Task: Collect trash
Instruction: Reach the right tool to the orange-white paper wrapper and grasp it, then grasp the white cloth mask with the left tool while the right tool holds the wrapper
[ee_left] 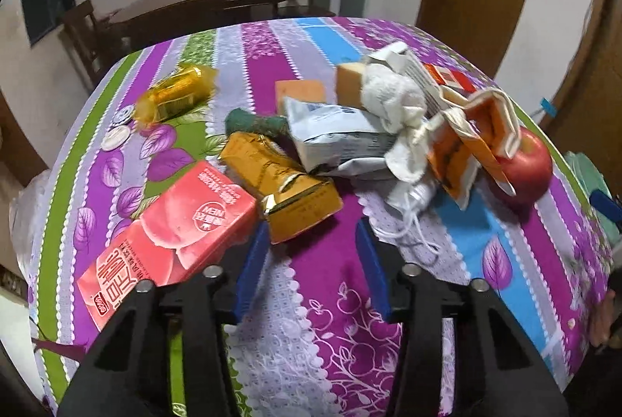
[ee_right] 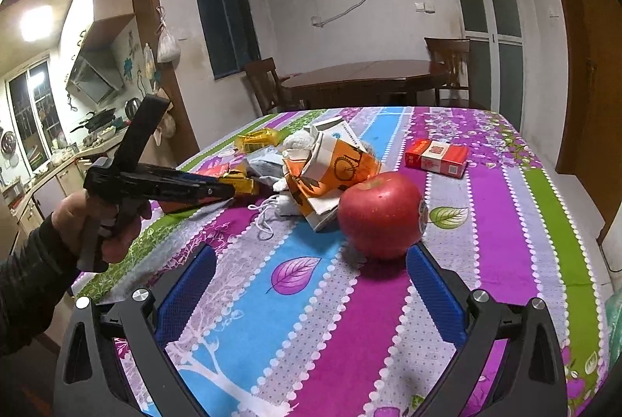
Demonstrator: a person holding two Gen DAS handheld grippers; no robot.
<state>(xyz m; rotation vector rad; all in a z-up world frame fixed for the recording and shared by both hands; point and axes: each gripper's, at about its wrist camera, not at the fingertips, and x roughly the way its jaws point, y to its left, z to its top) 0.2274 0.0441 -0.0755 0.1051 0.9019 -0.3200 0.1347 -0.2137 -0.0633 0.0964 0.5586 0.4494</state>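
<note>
Trash lies in a heap on the striped tablecloth (ee_left: 330,339). My left gripper (ee_left: 313,222) is open with a narrow gap, and the near end of a gold box (ee_left: 280,183) sits right at its fingertips. A pink drink carton (ee_left: 171,234) lies against its left finger. Beyond are a grey pouch (ee_left: 338,137), crumpled tissue (ee_left: 392,98), a torn orange carton (ee_left: 474,137) and a yellow wrapper (ee_left: 179,94). My right gripper (ee_right: 311,249) stands wide open over bare cloth, with a red apple (ee_right: 383,214) just past its right fingertip. The right wrist view shows the left gripper (ee_right: 233,189) pointing at the gold box (ee_right: 245,183).
A red cigarette pack (ee_right: 435,156) lies apart at the far right, with white string (ee_right: 268,218) near the heap. Coins (ee_left: 116,137) rest by the left table edge. A dark wooden table with chairs (ee_right: 361,78) stands behind and a kitchen counter (ee_right: 58,160) to the left.
</note>
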